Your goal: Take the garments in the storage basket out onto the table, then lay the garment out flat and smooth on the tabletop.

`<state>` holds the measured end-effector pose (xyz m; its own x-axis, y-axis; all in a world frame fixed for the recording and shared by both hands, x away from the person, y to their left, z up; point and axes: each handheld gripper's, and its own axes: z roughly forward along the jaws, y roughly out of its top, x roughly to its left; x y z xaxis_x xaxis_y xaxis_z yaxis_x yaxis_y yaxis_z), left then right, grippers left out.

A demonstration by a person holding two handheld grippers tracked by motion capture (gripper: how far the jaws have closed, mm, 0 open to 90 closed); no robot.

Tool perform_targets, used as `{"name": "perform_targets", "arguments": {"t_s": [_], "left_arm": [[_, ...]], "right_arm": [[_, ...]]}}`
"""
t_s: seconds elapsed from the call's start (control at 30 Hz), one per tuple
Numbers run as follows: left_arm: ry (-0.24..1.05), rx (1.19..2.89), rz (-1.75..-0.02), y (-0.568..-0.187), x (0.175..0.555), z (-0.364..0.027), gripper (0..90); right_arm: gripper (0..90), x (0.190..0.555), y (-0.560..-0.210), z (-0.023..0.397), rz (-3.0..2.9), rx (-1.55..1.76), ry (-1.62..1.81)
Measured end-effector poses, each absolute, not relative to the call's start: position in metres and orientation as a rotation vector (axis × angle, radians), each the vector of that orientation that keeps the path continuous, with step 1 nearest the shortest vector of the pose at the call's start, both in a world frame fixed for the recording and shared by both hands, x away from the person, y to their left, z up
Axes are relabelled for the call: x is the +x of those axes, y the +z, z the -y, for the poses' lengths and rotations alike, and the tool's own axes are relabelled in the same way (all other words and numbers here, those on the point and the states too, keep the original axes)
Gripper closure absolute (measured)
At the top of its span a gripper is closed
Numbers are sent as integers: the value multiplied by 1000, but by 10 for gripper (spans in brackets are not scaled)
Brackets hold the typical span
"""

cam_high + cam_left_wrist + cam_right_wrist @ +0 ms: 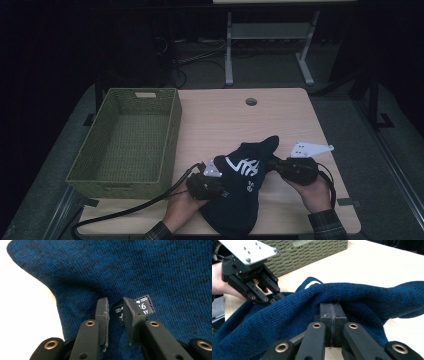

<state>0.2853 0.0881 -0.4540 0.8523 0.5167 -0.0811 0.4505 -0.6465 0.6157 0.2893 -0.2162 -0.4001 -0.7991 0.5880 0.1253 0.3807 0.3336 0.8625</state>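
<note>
A dark blue knit garment (240,200) with a white pattern lies at the table's near edge, between both hands. At its left side, my left gripper (223,191) has its jaws a narrow gap apart (115,301), pinching the knit (150,270) and a small black label (145,305). My right gripper (273,162) is at the garment's right side. Its pads (331,306) are pressed together on a fold of the fabric (287,315), which rises in a ridge over the tips. The left gripper (275,298) is also in the right gripper view, tips buried in the cloth.
An olive woven basket (170,135) stands open on the table's left half, close beside the left hand; its wall (312,252) is in the right gripper view. The wooden table (225,120) has a cable hole (251,101) at the back. A desk frame stands beyond.
</note>
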Motion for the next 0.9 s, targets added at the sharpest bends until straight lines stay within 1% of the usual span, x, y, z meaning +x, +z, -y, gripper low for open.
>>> {"name": "perform_targets", "arguments": {"t_s": [0.03, 0.17, 0.33, 0.37, 0.43, 0.6, 0.7, 0.73, 0.87, 0.9], "left_arm": [[135, 2368, -701, -453, 285, -89, 686], [134, 2288, -681, -433, 282, -93, 606], [85, 2157, -651, -405, 286, -102, 511], [77, 2147, -649, -400, 288, -103, 480], [125, 2171, -631, -392, 289, -100, 429], [149, 2139, -545, -371, 284, -75, 390], [136, 2126, -532, -370, 283, -58, 386], [102, 2119, -537, -372, 285, -53, 387], [106, 2144, -536, -378, 288, -39, 400], [102, 2145, -538, -378, 289, -38, 423]], "right_arm": [[900, 291, -399, 214, -2382, 880, 1458], [900, 296, -398, 208, -2399, 874, 1450], [900, 301, -395, 198, -2411, 844, 1436], [900, 302, -395, 196, -2412, 841, 1437], [900, 303, -395, 194, -2412, 841, 1438], [900, 305, -398, 191, -2426, 843, 1425], [900, 305, -398, 189, -2431, 835, 1427], [900, 305, -398, 189, -2430, 834, 1427], [900, 304, -397, 189, -2428, 828, 1431], [900, 304, -396, 190, -2428, 832, 1439]]}}
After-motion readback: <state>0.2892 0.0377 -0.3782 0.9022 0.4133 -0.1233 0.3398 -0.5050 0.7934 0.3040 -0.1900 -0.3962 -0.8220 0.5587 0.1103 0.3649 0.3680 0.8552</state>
